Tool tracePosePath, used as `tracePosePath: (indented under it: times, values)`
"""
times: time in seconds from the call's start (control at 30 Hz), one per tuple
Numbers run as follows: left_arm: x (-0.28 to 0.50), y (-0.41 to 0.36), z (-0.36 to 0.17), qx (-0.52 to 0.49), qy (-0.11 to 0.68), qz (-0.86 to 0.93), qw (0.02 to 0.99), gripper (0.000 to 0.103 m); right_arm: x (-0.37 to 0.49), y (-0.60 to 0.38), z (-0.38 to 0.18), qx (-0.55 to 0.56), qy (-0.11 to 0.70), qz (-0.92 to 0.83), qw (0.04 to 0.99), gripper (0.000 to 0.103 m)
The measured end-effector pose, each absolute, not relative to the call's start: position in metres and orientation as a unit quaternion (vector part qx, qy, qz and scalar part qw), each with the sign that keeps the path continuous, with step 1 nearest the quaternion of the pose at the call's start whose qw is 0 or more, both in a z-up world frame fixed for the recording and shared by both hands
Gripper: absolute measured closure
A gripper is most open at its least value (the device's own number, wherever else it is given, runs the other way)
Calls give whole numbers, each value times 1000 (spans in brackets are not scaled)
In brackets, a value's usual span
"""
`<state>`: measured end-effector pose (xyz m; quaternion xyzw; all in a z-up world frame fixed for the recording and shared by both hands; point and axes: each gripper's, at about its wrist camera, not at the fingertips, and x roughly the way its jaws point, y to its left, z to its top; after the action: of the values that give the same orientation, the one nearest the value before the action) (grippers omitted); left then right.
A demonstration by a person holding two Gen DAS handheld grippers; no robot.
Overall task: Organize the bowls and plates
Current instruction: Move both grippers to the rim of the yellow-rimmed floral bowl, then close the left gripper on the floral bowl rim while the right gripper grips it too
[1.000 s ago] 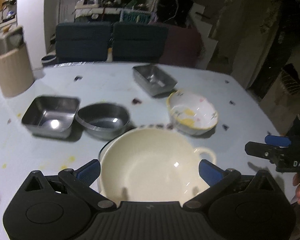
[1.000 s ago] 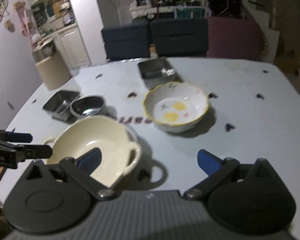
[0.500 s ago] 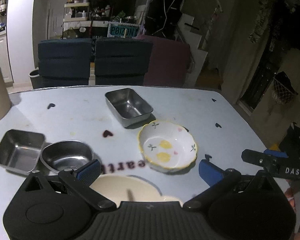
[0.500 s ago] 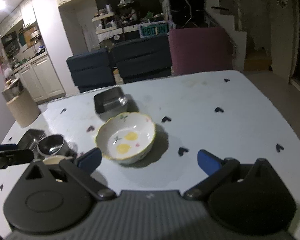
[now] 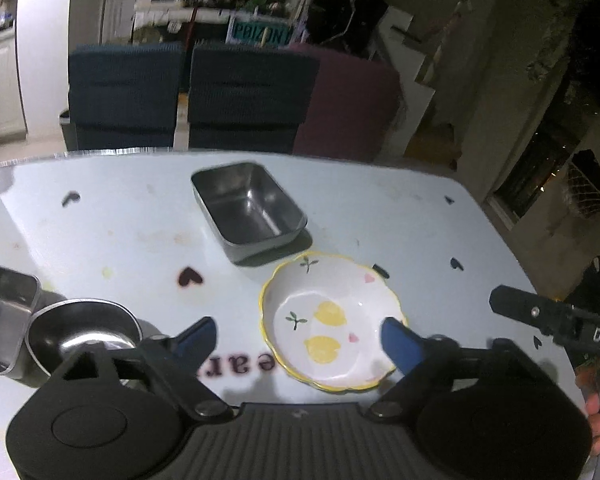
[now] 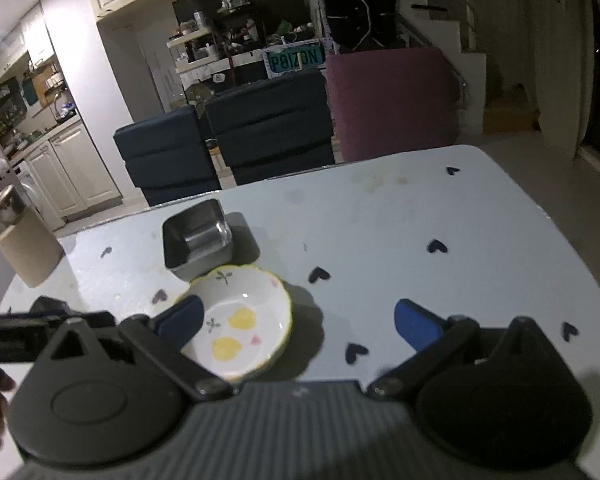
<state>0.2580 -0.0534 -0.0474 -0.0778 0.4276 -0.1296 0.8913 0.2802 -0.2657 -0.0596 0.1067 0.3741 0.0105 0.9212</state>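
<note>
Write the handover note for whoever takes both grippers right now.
Left gripper: jaws closing, nothing between them, above the near rim of the floral bowl.
Right gripper: open, empty, just right of that bowl.
On the table: steel tray behind the floral bowl; round steel bowl and square steel tin touching at the left.
Done: nothing stacked in view.
Left: gather and nest the dishes.

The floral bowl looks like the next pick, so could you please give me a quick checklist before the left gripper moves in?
1. Floral bowl upright, empty: ok.
2. Left gripper jaws closing, nothing between them: ok.
3. Left gripper centred on the bowl: not ok, the bowl sits toward its right jaw.
4. Rectangular steel tray apart from the bowl: ok in the left view.
5. Right gripper open, holding nothing: ok.
</note>
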Motion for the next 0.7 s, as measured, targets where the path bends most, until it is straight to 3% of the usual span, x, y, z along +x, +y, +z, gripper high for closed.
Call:
tracePosePath:
  times: [0.1,0.27,0.33,0.53,0.7]
  values:
    - [272,-53,-59,-90,442,-119,885,32,296,-269,-67,124,385,8,915,11]
    - [292,-51,-76,-105,463,-113,873,48,323,-272,-89,146,424,18,894,49]
    - [299,-53,-85,-108,472,-115,867,52,332,-273,-100,148,440,12,886,57]
    - [316,-62,-107,-97,493,-114,857,61,352,-270,-126,152,469,11,870,62]
    - [327,-61,-121,-91,506,-103,852,74,362,-263,-140,144,487,21,861,70]
